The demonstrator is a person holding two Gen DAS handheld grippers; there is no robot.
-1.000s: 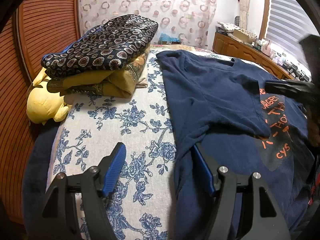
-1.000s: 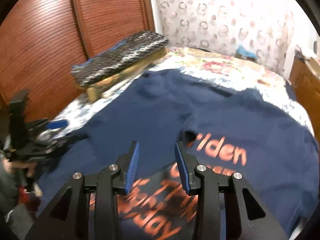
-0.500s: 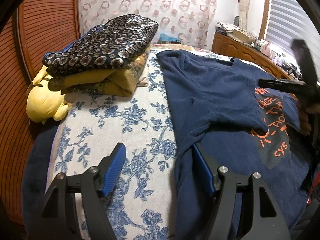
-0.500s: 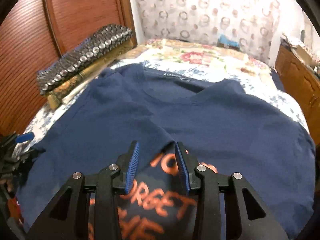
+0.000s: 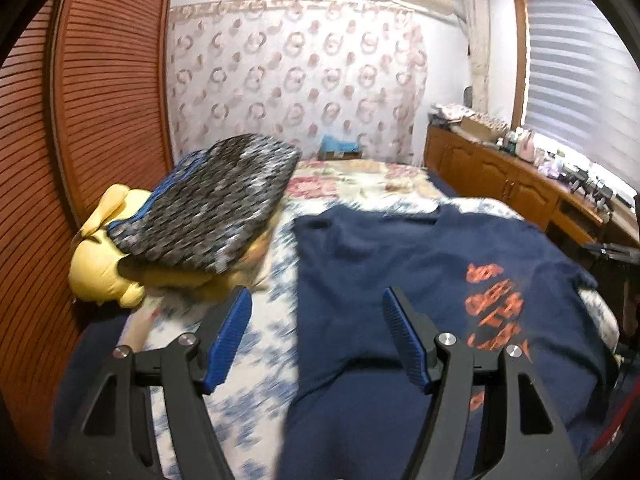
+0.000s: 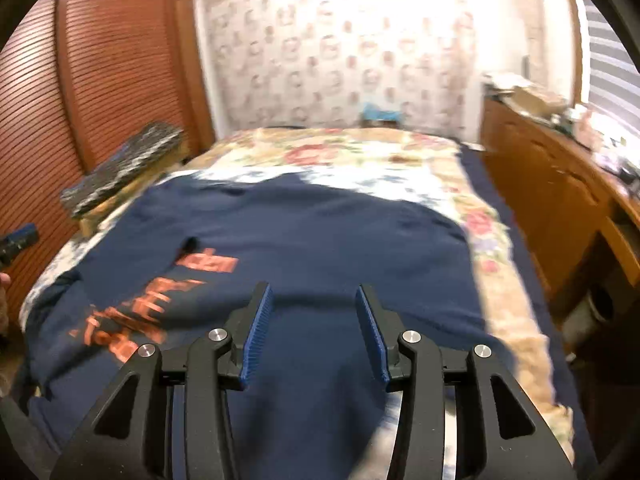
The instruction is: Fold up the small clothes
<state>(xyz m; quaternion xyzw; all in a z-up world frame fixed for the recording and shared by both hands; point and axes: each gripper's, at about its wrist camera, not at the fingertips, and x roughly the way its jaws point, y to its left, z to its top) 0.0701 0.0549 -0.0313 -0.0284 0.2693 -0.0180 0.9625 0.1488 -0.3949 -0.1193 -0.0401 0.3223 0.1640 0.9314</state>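
Observation:
A navy T-shirt [image 5: 400, 264] with orange lettering lies spread on the bed, one side flap folded in over part of the print [image 6: 188, 280]. My left gripper [image 5: 316, 300] hovers open above the shirt's left edge, one blue pad over the floral bedspread and one over the cloth, holding nothing. My right gripper [image 6: 313, 294] hangs over the plain right half of the T-shirt [image 6: 320, 232]. Its jaws are opening and nothing is between them. A blue pad of the left gripper [image 6: 18, 238] shows at the left rim of the right wrist view.
A stack of folded clothes [image 5: 216, 204] topped by a dark patterned piece sits at the bed's left, on a yellow plush toy [image 5: 96, 264]. A slatted wooden door [image 5: 100, 100] stands behind them. A wooden dresser [image 6: 560, 184] with small items runs along the right.
My left gripper has lifted off the shirt's left edge and tilted upward. My right gripper has swung right across the shirt, and its jaws stand wider apart.

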